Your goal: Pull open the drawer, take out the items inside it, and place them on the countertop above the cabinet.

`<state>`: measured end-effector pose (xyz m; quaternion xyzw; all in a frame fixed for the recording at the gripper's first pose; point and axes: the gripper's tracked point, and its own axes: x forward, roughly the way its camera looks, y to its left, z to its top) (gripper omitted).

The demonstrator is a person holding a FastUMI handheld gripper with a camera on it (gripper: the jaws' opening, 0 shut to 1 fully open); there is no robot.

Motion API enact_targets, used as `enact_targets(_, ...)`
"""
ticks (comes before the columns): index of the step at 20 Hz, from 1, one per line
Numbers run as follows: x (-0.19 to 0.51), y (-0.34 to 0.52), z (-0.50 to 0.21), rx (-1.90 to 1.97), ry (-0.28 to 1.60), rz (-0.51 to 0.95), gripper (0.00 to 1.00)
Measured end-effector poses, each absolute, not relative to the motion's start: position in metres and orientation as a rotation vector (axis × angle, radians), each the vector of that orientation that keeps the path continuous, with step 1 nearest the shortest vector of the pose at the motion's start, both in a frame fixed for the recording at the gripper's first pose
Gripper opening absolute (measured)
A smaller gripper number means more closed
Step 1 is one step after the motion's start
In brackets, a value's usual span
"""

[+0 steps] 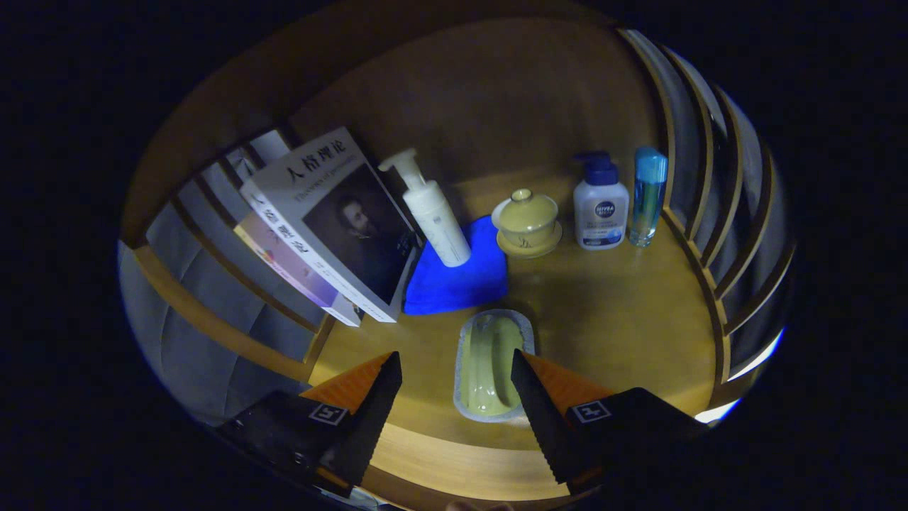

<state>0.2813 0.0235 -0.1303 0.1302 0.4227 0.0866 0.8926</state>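
A pale green item in a clear wrapper (489,365) lies on the wooden countertop (610,319), between and just ahead of my fingertips. My gripper (454,365) stands open; neither finger presses on the packet, though the right finger (528,383) is close against its edge. The left finger (386,387) is well apart from it. The drawer itself is out of sight.
Beyond the packet lies a blue cloth (461,273) with a white pump bottle (433,213) on it. Leaning books (333,227) stand to the left. A lidded yellow cup (526,223), a white lotion bottle (600,206) and a blue bottle (647,195) stand further back. Wooden slats (709,213) fence the right.
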Motion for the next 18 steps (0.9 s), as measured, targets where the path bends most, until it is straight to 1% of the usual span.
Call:
enact_targets(5,0.23,0.043,-0.104,0.184,0.767,0.232,0.98)
enact_targets(8,0.195,0.057,-0.091,0.119,0.661,0.25,0.98)
enact_targets(15,0.109,0.06,-0.069,0.083,0.387,0.191,0.98)
enact_targets(18,0.07,0.06,-0.073,0.047,0.308,0.173,0.98)
